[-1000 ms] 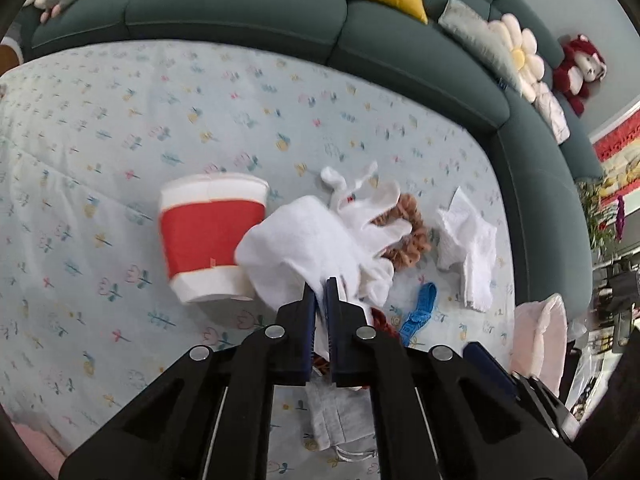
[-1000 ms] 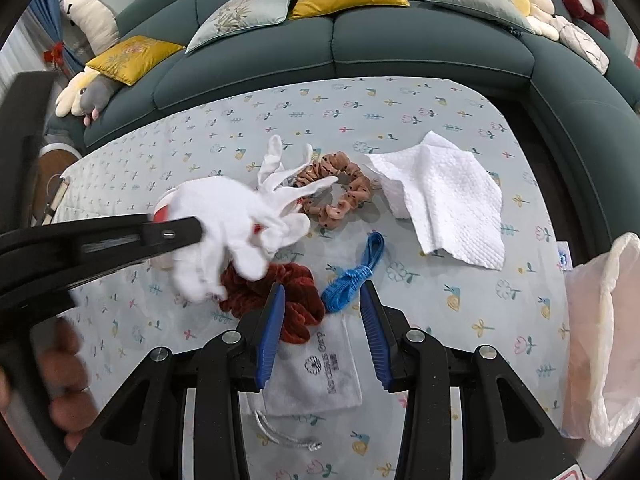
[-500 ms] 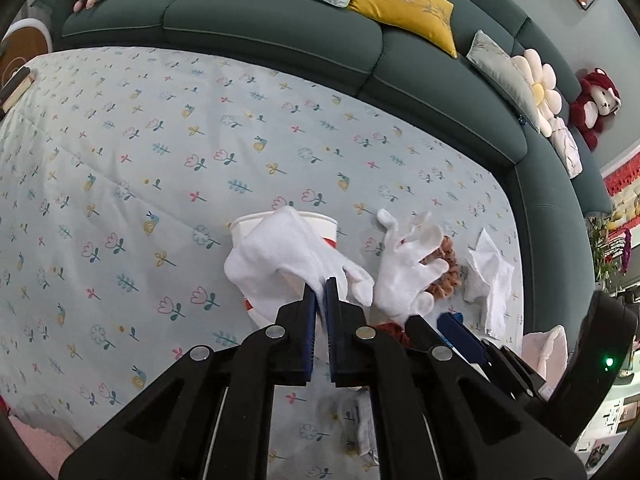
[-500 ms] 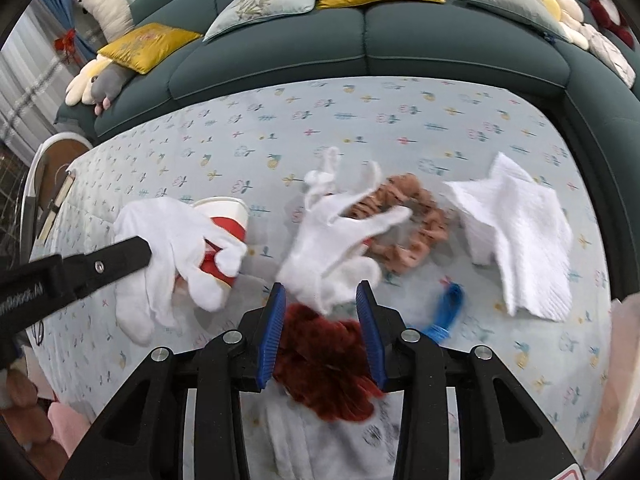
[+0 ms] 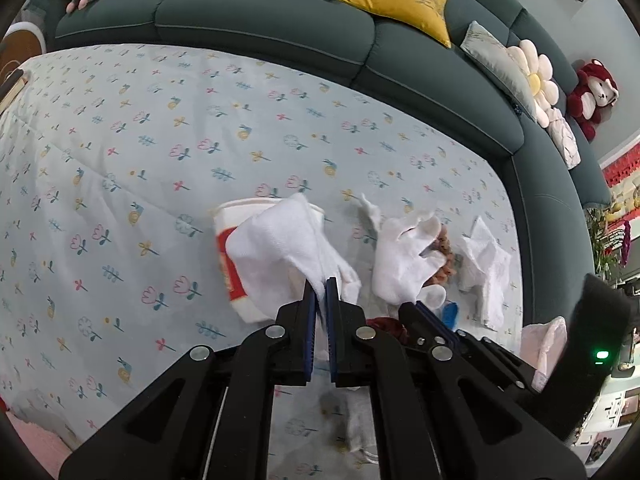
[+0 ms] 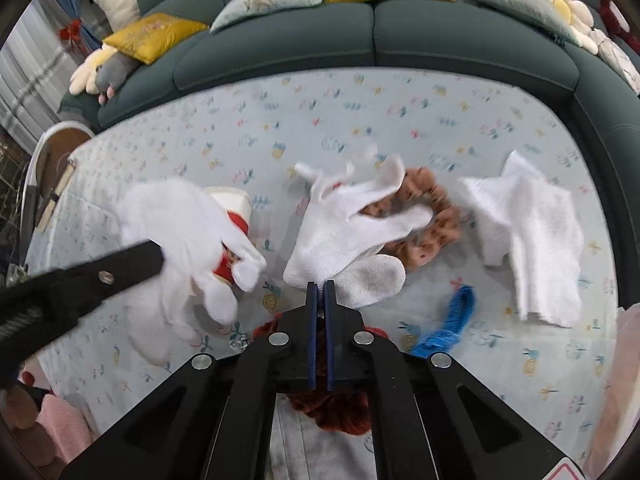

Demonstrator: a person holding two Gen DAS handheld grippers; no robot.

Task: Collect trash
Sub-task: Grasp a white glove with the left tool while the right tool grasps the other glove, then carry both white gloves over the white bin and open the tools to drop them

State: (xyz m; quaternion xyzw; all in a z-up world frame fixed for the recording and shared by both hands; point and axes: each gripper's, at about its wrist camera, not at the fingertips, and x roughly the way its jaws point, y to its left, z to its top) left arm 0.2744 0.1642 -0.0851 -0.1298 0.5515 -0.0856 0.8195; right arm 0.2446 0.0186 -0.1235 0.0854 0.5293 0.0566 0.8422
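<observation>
My left gripper (image 5: 320,286) is shut on a white glove (image 5: 284,244) and holds it above the flowered tablecloth. That glove also shows in the right wrist view (image 6: 188,236). My right gripper (image 6: 321,286) is shut on a second white glove (image 6: 344,232), seen in the left wrist view too (image 5: 404,258). A red and white paper cup (image 5: 236,264) lies on its side behind the left glove. A crumpled white tissue (image 6: 528,232) lies to the right.
A brown scrunchie (image 6: 428,224), a dark red scrunchie (image 6: 332,412), a blue hair tie (image 6: 448,324) and a grey pouch (image 6: 320,452) lie on the cloth. A pink bag (image 5: 544,344) hangs at the right edge. A green sofa (image 5: 280,32) curves behind.
My right gripper has shut on the second glove and lifted its cuff. My left gripper has drawn the first glove left, away from the other.
</observation>
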